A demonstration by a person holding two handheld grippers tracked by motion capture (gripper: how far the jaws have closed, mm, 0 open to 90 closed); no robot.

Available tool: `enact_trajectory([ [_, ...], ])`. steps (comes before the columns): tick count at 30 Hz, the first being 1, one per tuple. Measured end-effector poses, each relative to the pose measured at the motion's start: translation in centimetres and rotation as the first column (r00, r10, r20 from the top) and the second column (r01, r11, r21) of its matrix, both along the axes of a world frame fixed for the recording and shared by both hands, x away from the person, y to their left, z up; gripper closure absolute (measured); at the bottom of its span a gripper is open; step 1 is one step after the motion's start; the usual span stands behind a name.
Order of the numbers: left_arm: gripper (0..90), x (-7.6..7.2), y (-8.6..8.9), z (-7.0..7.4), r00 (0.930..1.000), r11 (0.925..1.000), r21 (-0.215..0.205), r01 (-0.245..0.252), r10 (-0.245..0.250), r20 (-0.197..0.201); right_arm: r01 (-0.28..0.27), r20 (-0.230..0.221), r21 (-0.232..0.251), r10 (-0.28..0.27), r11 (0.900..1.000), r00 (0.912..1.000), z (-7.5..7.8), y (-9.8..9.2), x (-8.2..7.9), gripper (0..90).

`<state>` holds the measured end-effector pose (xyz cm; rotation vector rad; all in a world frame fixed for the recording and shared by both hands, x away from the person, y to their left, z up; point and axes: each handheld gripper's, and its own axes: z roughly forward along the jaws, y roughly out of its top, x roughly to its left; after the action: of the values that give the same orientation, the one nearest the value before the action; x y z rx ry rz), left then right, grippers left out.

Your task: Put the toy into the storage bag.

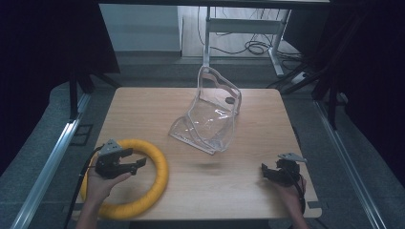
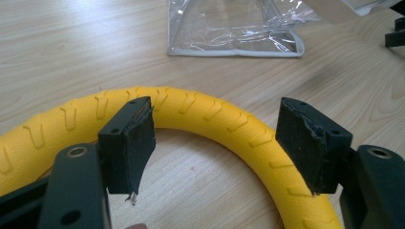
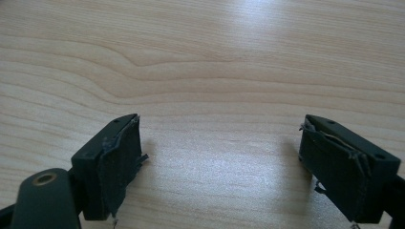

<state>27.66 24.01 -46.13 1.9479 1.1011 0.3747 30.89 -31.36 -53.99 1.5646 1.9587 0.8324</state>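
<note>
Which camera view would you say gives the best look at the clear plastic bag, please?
The high view: the clear plastic bag stands whole at mid-table, open and propped up. The left gripper view catches its lower edge beyond the yellow ring. The right gripper view looks at bare table.

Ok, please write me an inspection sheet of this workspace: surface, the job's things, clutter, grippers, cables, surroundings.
Surface: light wooden table, bare between the things.
Job's things: yellow ring lies flat at the near left corner; clear plastic bag sits mid-table, its far part raised, apart from the ring.
Clutter: nothing seen.
Grippers: left gripper open, held over the ring's inner side, nothing between the fingers; right gripper open over bare wood, holds nothing.
Cables: one black cable trails from the left gripper; more cables lie on the floor behind.
Surroundings: dark curtains at both sides, a white desk frame beyond the table.
</note>
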Motion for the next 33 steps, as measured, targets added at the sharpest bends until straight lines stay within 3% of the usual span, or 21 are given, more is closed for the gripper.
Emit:
enact_trajectory([
  [11, 32.5, -0.2, 0.5, 0.3, 0.9999, 0.9999, -0.014, 0.000, 0.001, 0.016, -0.022, 0.001, -0.002, 0.022, 1.000, 0.9998, 0.0, -0.1, -0.2, 14.8],
  [18, 33.5, -0.1, 0.5, 0.7, 0.9994, 0.9994, -0.003, 0.033, -0.033, 0.006, -0.050, 0.002, -0.001, 0.050, 0.999, 0.9988, 0.0, 0.0, -0.2, 14.6],
  [28, 32.2, -1.8, 0.8, 0.4, 0.9935, 0.9942, 0.023, 0.105, -0.104, -0.047, -0.062, -0.002, 0.001, 0.062, 0.998, 0.9981, 0.0, -0.1, -0.1, 14.1],
  [33, 32.1, -2.3, 0.6, 0.6, 0.9864, 0.9885, 0.030, 0.148, -0.146, -0.076, -0.063, -0.003, 0.002, 0.063, 0.998, 0.9980, 0.0, -0.1, 0.0, 14.2],
])
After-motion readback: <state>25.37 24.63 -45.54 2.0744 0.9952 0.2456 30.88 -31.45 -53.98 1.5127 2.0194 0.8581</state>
